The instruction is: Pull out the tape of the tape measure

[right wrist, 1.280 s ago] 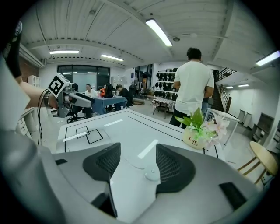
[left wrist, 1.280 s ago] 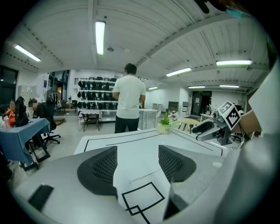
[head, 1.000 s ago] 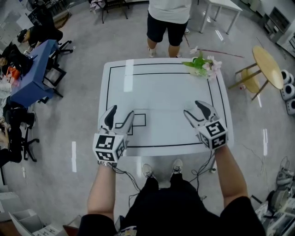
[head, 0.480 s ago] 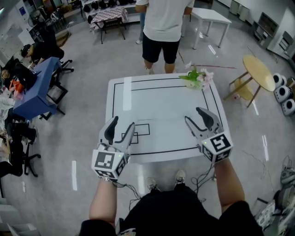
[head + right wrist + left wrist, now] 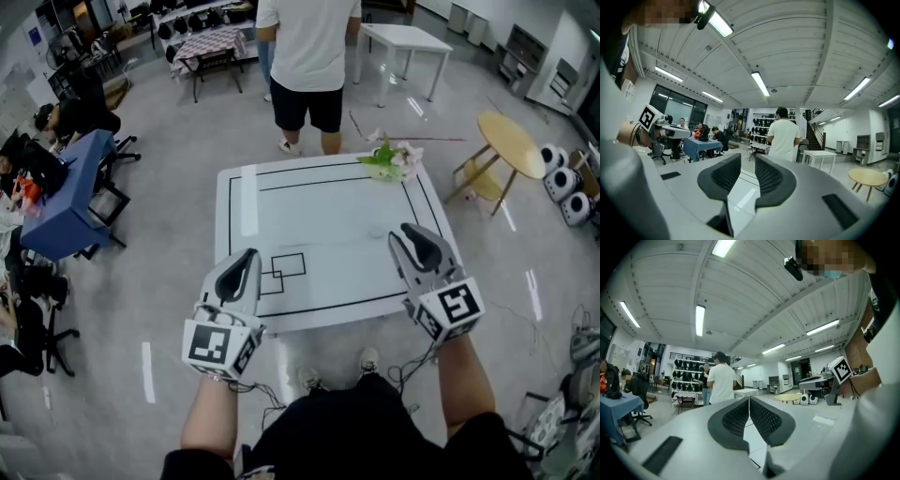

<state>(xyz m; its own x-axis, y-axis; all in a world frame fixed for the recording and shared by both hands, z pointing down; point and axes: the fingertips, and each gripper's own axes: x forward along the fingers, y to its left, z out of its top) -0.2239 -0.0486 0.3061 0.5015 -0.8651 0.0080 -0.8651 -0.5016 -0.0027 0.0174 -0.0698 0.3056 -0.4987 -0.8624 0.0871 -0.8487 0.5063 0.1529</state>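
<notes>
Right gripper (image 5: 747, 163); just-closing fingers (image 5: 771, 180) narrowly apart, empty; white table (image 5: 743, 198) beyond

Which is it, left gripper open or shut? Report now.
Shut. The left gripper has nothing in it: its jaws have just been closing and now meet at the tips, with nothing between them.

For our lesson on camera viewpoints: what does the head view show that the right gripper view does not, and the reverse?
Head view only: the flowers at a far corner of the table. Right gripper view only: the ceiling lights and a staircase. Both: that table, the person in a white shirt and the round table.
</notes>
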